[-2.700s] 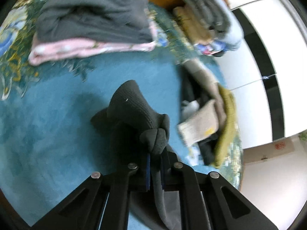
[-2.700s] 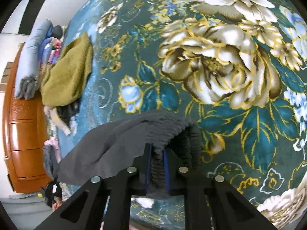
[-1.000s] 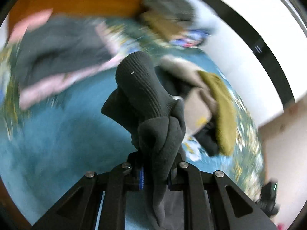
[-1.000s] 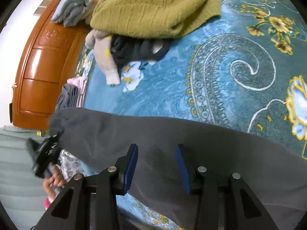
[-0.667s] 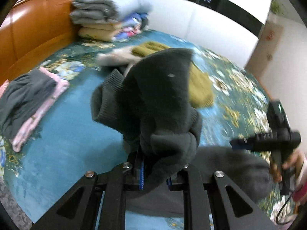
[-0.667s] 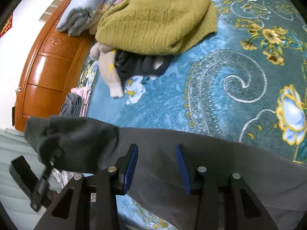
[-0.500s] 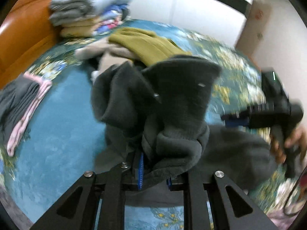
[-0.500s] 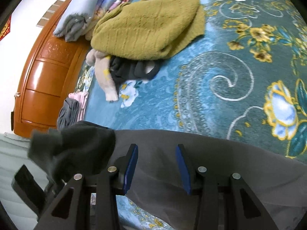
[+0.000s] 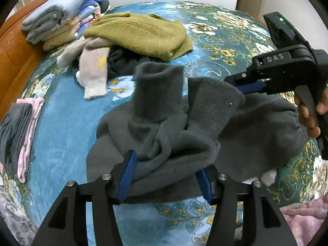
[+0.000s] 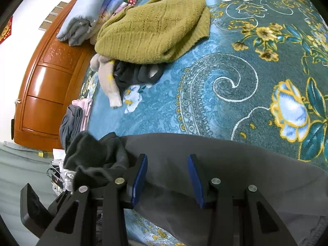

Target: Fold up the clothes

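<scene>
On the bed (image 9: 61, 112), near edge: grey trousers (image 9: 256, 131) with both cuffs doubled onto the body, left gripper (image 9: 165, 174) and right gripper (image 10: 167, 176) both with jaws apart, seemingly gripping nothing; fold under way, next flatten and halve.

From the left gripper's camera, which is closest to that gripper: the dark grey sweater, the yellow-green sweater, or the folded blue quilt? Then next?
1. Dark grey sweater: lies between the open left gripper fingers.
2. Yellow-green sweater: mid-bed, ahead.
3. Folded blue quilt: far left, by the headboard.
</scene>
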Tool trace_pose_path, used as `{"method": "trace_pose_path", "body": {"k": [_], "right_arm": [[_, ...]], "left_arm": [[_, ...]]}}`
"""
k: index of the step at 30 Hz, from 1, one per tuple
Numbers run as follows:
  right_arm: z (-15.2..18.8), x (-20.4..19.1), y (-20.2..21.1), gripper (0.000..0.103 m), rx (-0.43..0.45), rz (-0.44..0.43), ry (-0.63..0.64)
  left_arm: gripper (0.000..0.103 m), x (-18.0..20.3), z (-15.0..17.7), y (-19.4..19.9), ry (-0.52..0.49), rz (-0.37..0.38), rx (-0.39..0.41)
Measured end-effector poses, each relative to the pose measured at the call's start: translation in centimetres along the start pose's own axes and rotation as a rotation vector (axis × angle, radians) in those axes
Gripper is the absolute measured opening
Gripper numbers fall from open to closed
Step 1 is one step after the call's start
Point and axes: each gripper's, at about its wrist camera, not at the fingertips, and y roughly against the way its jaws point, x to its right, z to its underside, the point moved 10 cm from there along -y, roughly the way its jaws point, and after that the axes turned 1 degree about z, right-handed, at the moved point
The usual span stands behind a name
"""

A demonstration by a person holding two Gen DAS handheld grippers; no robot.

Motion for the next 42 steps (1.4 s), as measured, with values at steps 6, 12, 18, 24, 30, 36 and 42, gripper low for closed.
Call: {"method": "trace_pose_path", "body": {"k": [6,12,18,24,30,36,42], "right_arm": [[0.0,0.1,0.2,0.044,0.004,-0.005,0.002],[0.2,-0.6,0.4,0.045,-0.015,-0.040,-0.002],[0.9,-2.9,1.0,0.048,-0.053,-0.128,0.000],[2.6,-4.8,-1.5,0.048,-0.131,-0.201,-0.037],[2.9,-5.4,-4.4,0.039,-0.178,-0.174,-0.043],[3.3,-8.6,-4.2,0.004,-0.203,-0.173,0.062],[5.4,-10.6,0.4,0.003,-0.223,-0.234,0.151]], "left_arm": [[0.059,-0.4,0.4,1.4,0.074,0.090,0.014],[0.060,-2.9,0.3,3.9,0.261,0.254,0.092],[0.063,-9.0,1.4,2.0,0.583,0.246,0.069],[0.063,-10.6,4.3,-2.0,0.775,0.299,0.001],[0.063,-11.2,5.6,-2.7,0.850,0.357,0.007],[0.063,-12.4,6.2,-2.2,0.928,0.410,0.053],[0.063,-13.0,6.1,-0.6,0.949,0.456,0.136]]}}
